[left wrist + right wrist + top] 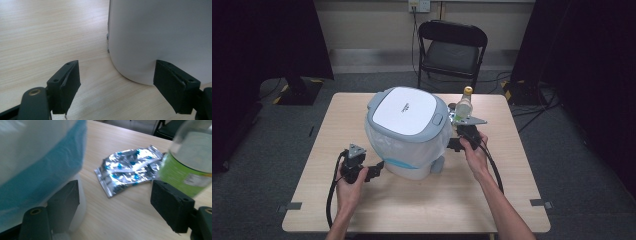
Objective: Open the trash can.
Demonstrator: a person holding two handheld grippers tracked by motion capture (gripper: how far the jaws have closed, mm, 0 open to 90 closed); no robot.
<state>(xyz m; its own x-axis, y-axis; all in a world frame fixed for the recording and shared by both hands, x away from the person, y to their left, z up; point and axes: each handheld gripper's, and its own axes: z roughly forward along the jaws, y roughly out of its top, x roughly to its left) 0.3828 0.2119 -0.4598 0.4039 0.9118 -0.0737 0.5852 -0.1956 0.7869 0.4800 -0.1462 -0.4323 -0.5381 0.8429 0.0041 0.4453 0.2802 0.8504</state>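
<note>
White and grey plastic make up the lidded bin (408, 131), which is sitting mid-table on the pale wooden table (362, 210) in the high view. It has a rounded square lid with a grey rim, a clear liner bag bulging below it and a blue band near its base. The left gripper (374, 171) is sitting at the bin's 8 o'clock, its jaws pointing at the base. The right gripper (454, 144) is at the bin's 3 o'clock, close to its side. A clear bottle (465, 105) with a yellow cap is standing just beyond that gripper, at its 12 o'clock.

Left gripper view: the black jaws are standing wide with nothing between them; the bin's smooth white curved wall (160, 37) is rising at 1 o'clock, just ahead.

Right gripper view: the jaws are gaping wide and empty. The blue-banded liner (42, 162) is hanging at 10 o'clock, a crinkled silver foil packet (130, 168) is lying flat at 12 o'clock, and the green-labelled bottle (187, 170) is at 2 o'clock.
</note>
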